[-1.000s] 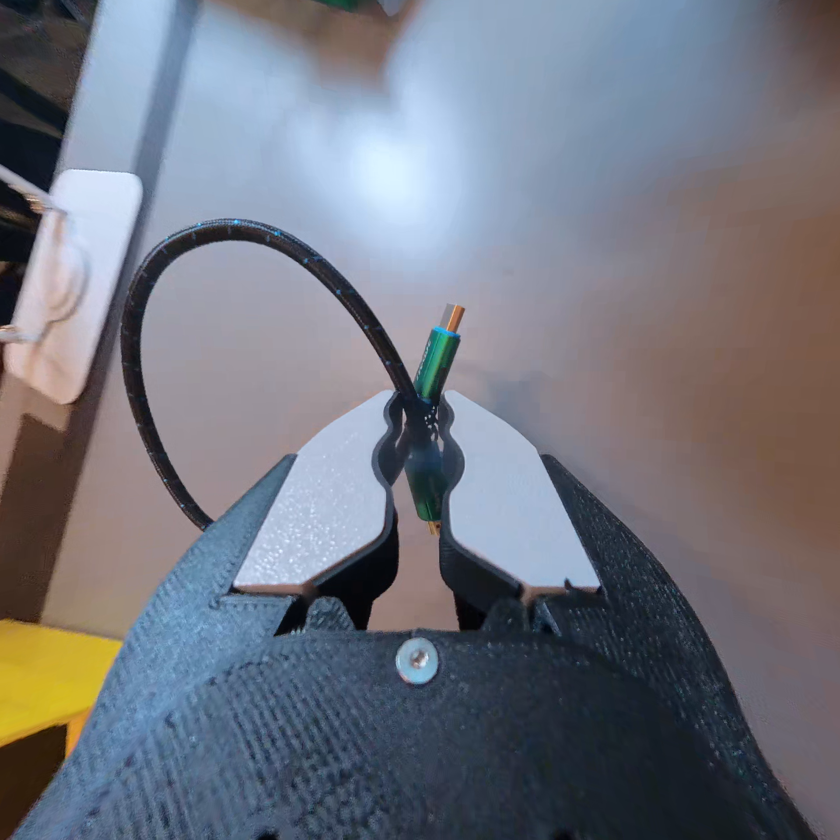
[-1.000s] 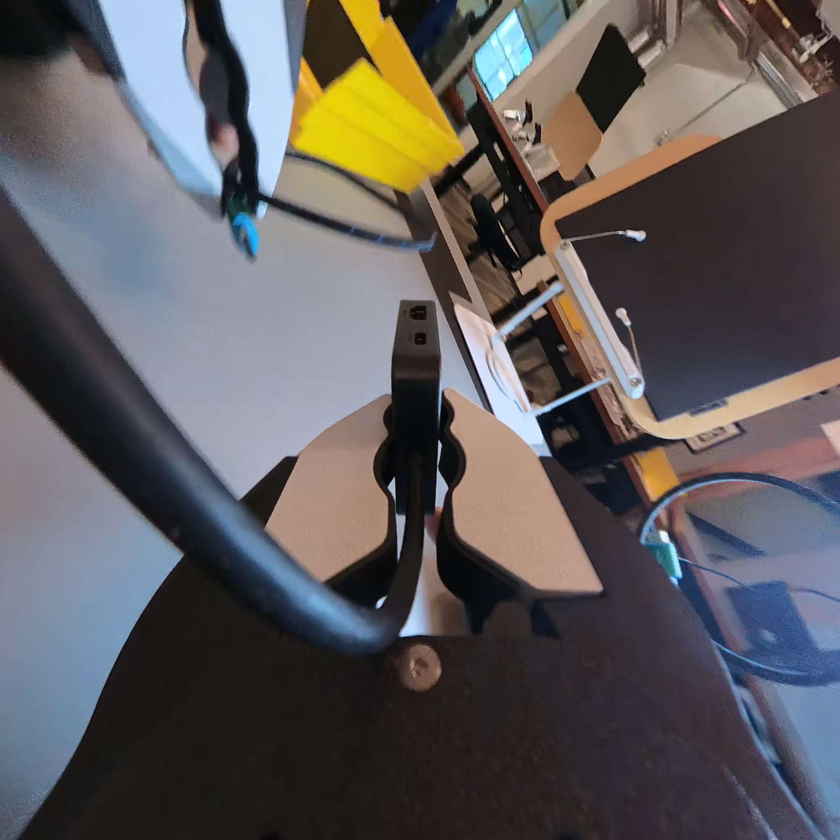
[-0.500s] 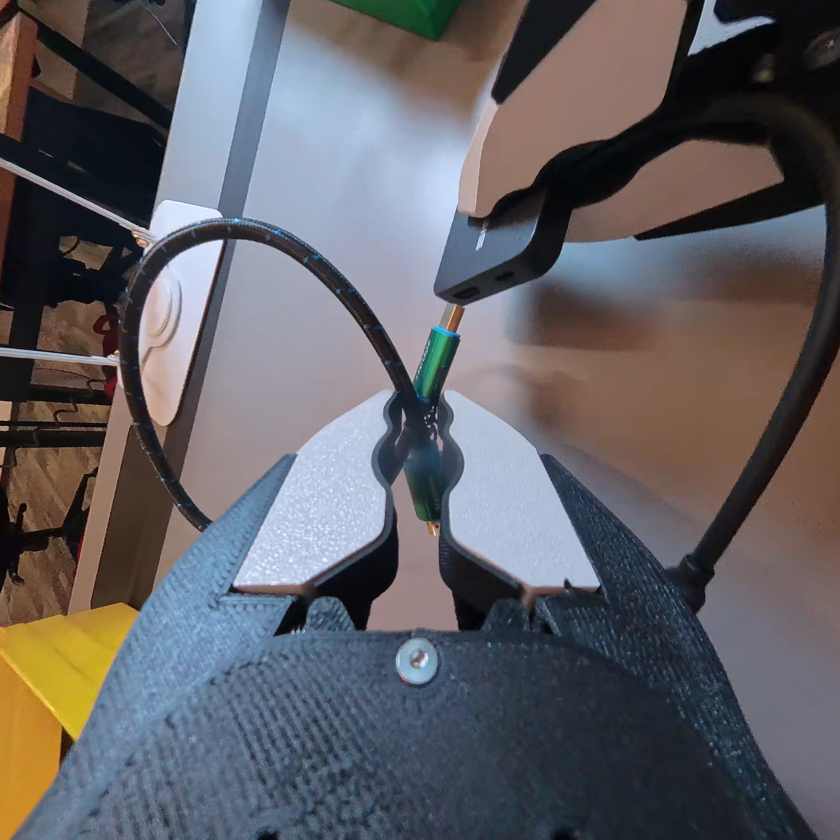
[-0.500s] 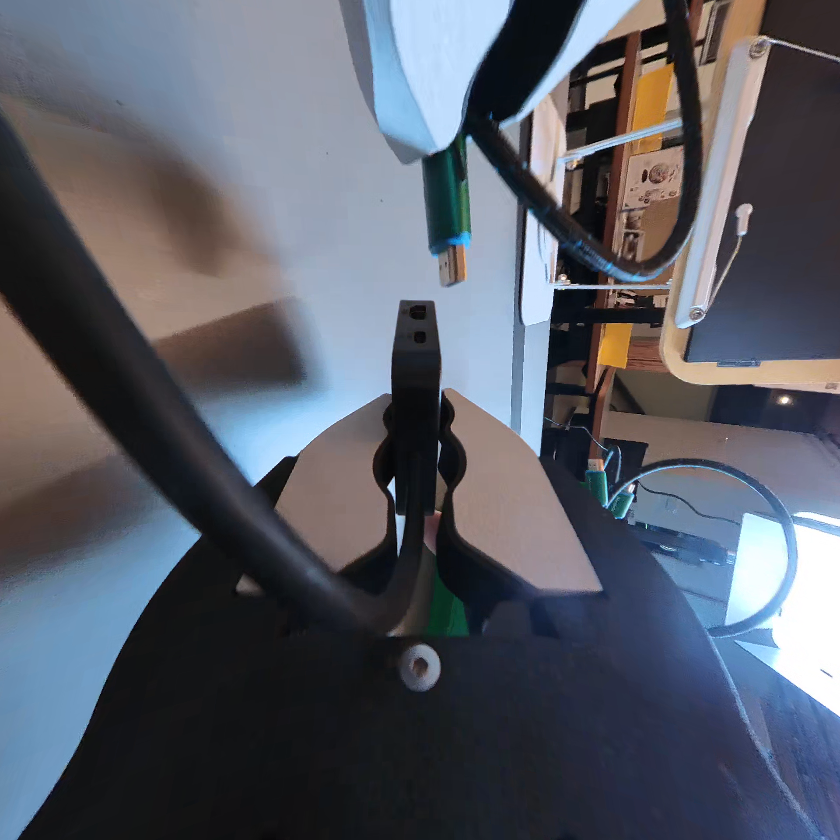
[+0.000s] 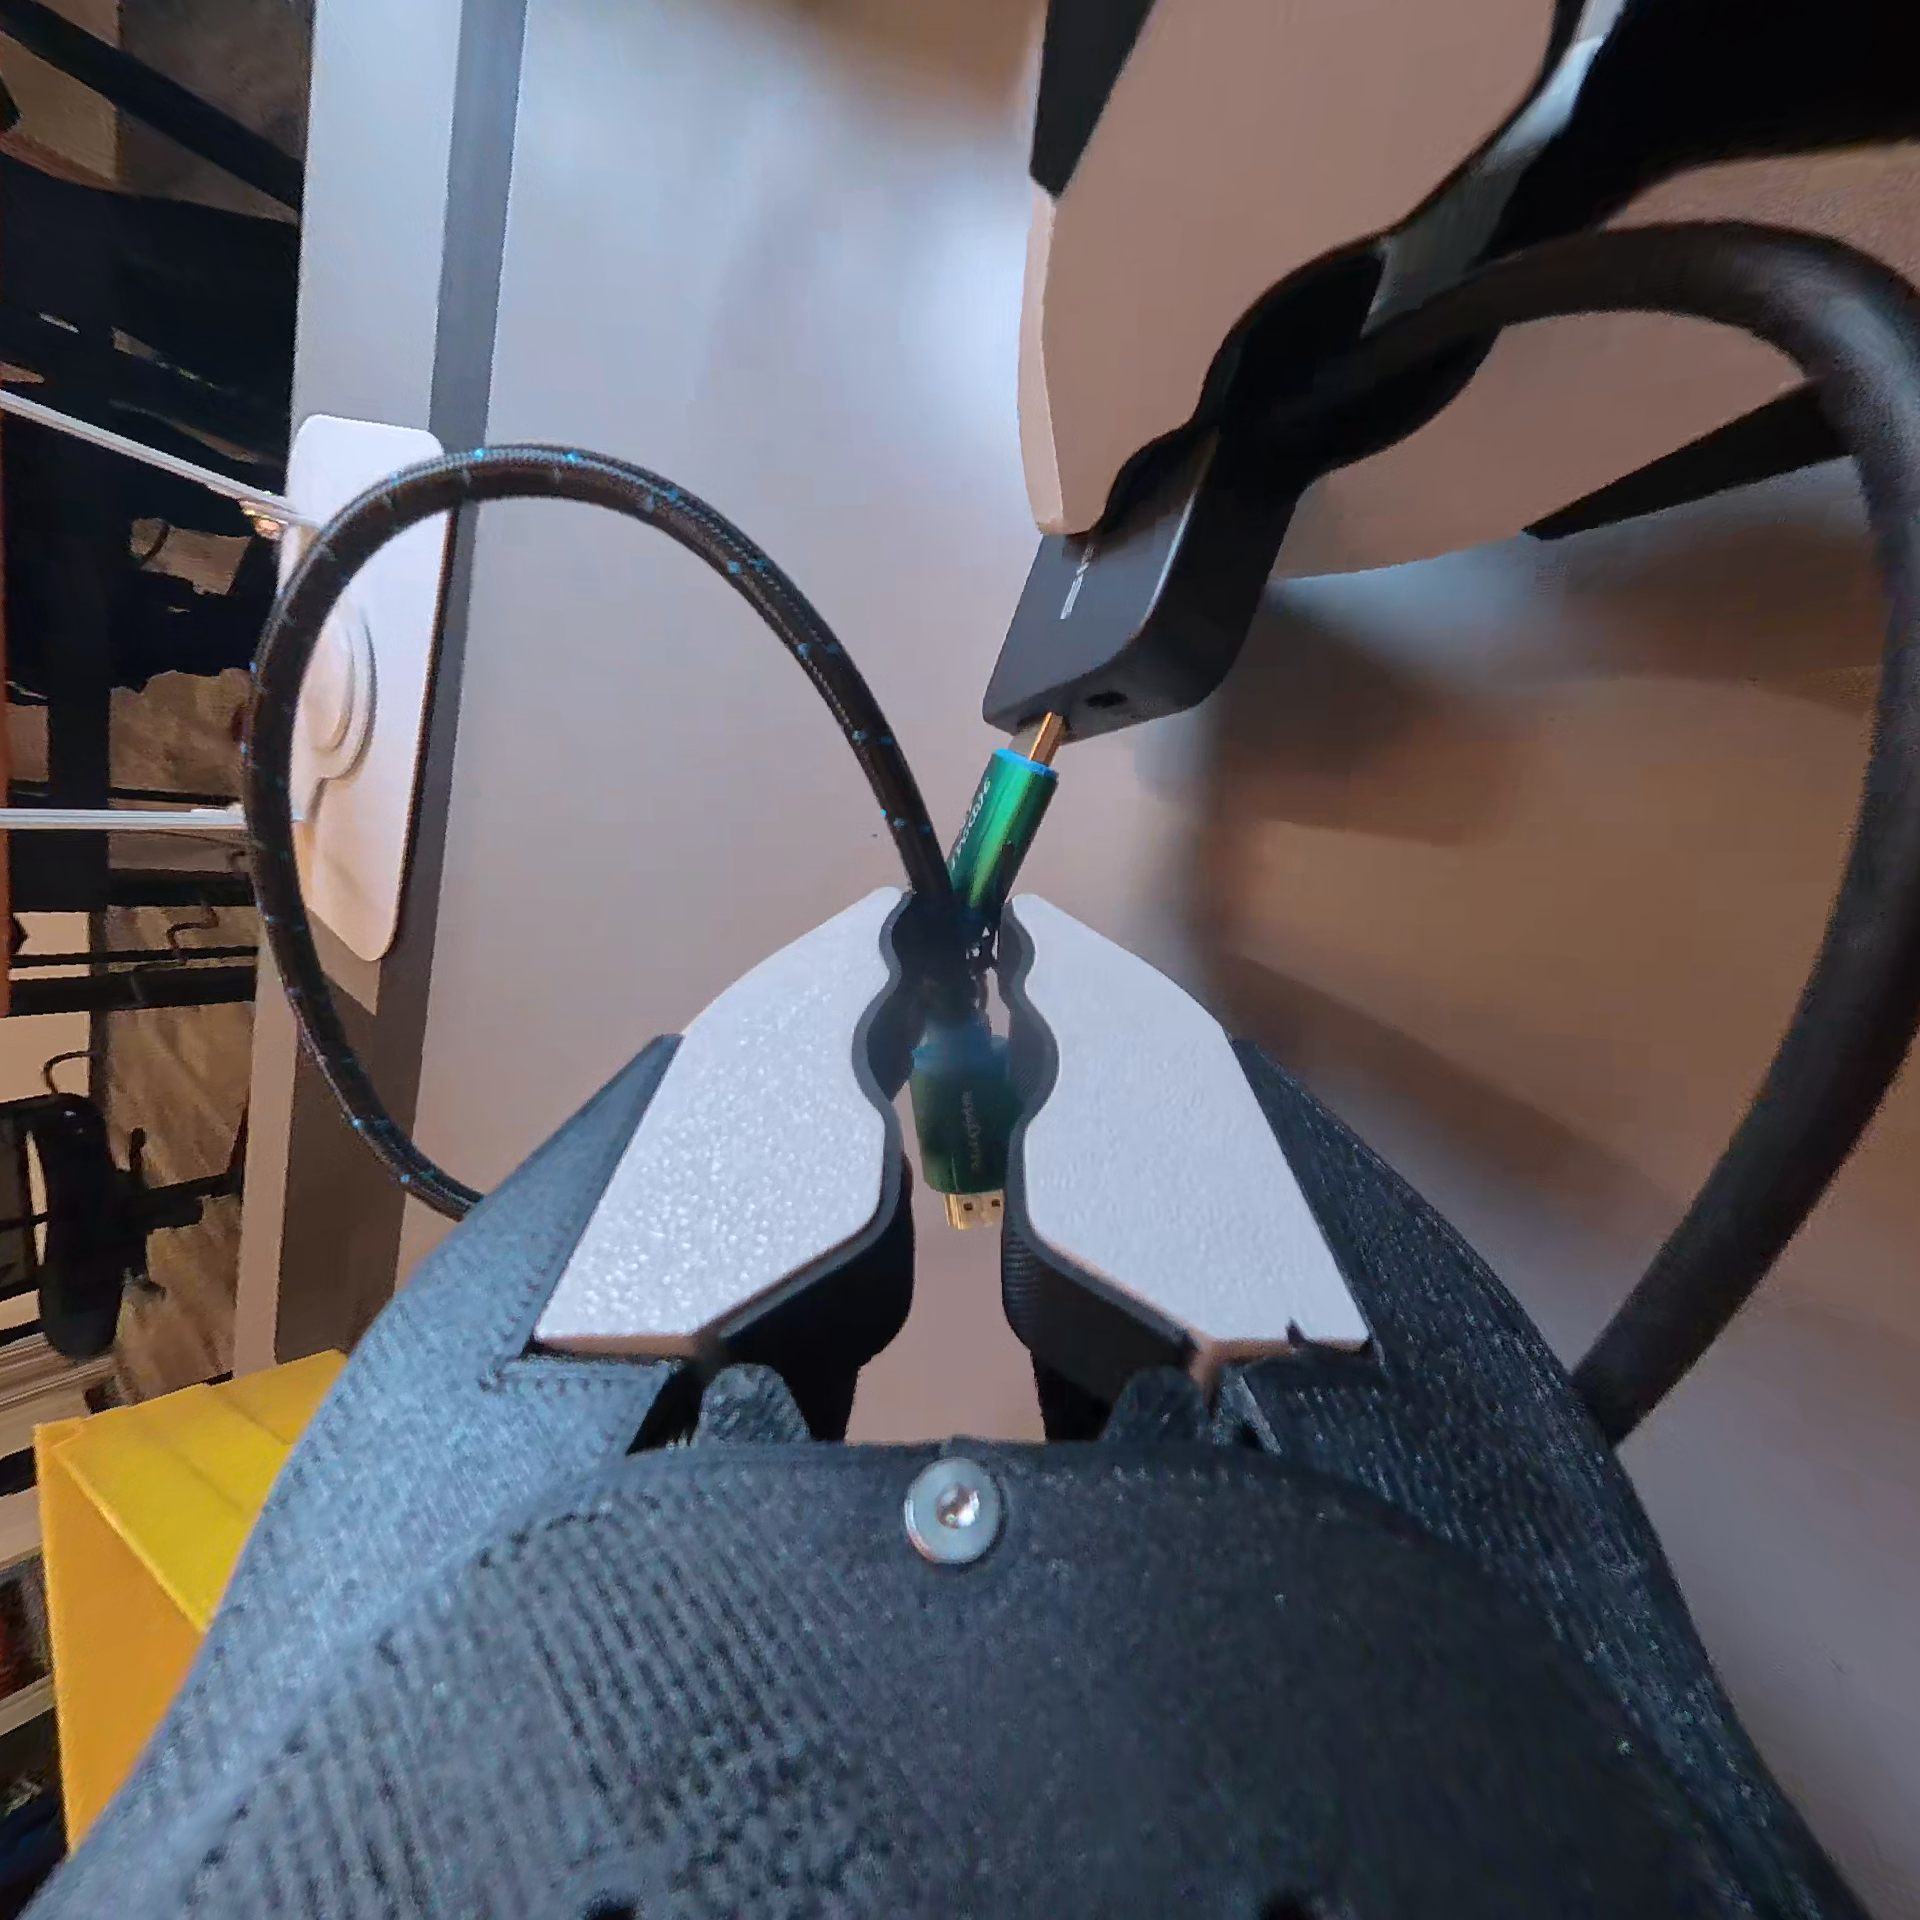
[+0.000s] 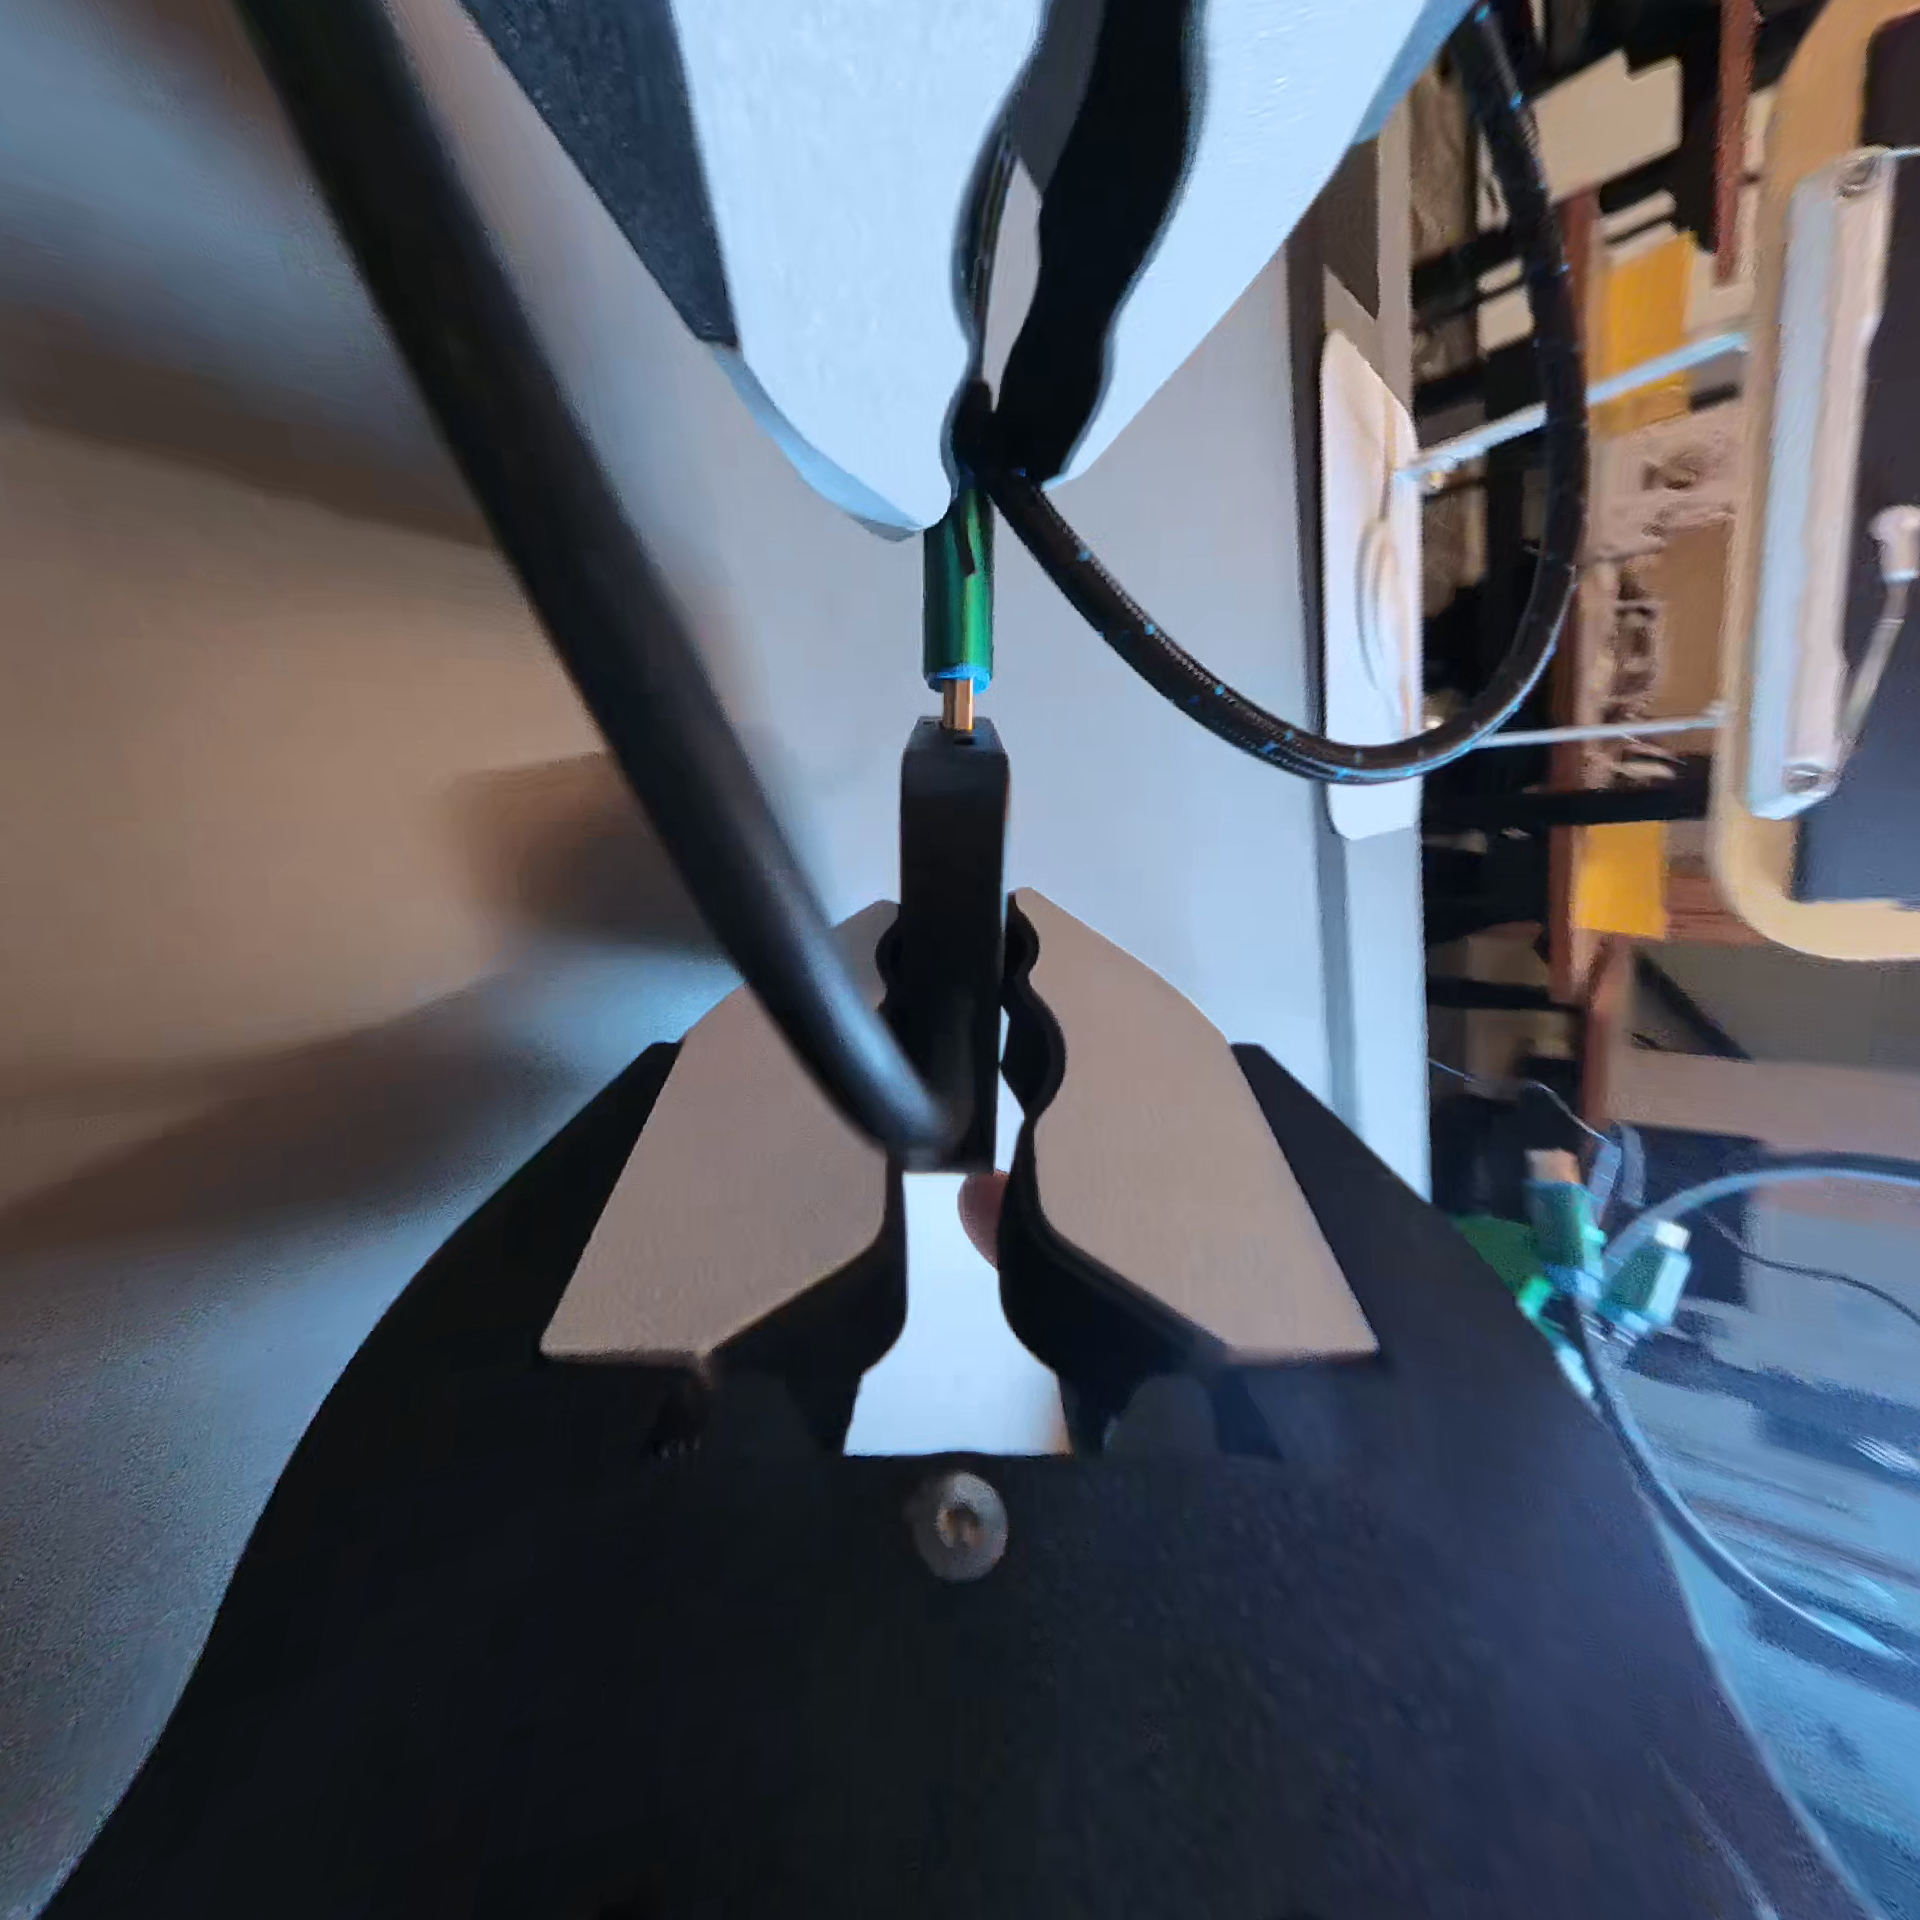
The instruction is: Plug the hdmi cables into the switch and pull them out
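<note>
My left gripper is shut on a black braided HDMI cable just behind its green plug. The plug's gold tip is at the mouth of a port on the black switch. The cable's other green plug hangs between my left fingers. My right gripper is shut on the switch and holds it end-on to the green plug. The switch's thick black cable loops off to the left. Both are held above the grey table.
A white pad lies at the table's edge, also seen in the right wrist view. A yellow box stands at lower left. Green connectors and thin wires lie beyond the table's edge at right.
The two grippers have come together. The green plug's tip, which was a short way in front of the switch, now meets its port. Both grips are unchanged.
</note>
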The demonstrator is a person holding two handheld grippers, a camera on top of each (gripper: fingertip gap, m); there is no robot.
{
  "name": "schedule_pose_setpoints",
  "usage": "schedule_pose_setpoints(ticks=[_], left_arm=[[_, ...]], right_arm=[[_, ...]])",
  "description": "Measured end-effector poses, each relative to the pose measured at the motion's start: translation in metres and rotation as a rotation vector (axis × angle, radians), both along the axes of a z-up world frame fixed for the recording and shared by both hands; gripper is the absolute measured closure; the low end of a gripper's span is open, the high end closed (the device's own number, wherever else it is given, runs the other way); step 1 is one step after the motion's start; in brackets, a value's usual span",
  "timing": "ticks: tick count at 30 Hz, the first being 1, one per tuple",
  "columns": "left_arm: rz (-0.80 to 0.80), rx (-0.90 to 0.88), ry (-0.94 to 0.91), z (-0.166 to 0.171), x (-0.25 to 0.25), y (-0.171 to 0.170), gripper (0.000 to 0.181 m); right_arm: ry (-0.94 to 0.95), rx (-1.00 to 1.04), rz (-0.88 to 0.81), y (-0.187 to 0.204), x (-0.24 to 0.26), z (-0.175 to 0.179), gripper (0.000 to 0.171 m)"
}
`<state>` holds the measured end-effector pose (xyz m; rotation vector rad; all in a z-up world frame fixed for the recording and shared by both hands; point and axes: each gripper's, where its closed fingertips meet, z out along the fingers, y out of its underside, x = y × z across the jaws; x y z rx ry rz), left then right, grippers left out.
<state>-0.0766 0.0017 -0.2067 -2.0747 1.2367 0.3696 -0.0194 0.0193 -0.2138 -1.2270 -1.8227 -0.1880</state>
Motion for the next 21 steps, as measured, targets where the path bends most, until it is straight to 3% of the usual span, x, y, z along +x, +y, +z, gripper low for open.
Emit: schedule_pose_setpoints(ticks=[5, 12, 21], left_arm=[[-0.017, -0.055, -0.002, -0.008, 0.002, -0.007, 0.166], [-0.110, -0.152, -0.219, 0.001, 0.024, -0.025, 0.167], [-0.206, -0.290, -0.409, 0.013, 0.033, -0.053, 0.168]], right_arm=[[0.095, -0.180, 0.164, -0.018, -0.002, 0.004, 0.157], [0.177, -0.246, 0.392, -0.045, -0.001, 0.020, 0.157], [0.298, -0.441, 0.501, -0.071, 0.000, 0.037, 0.158]])
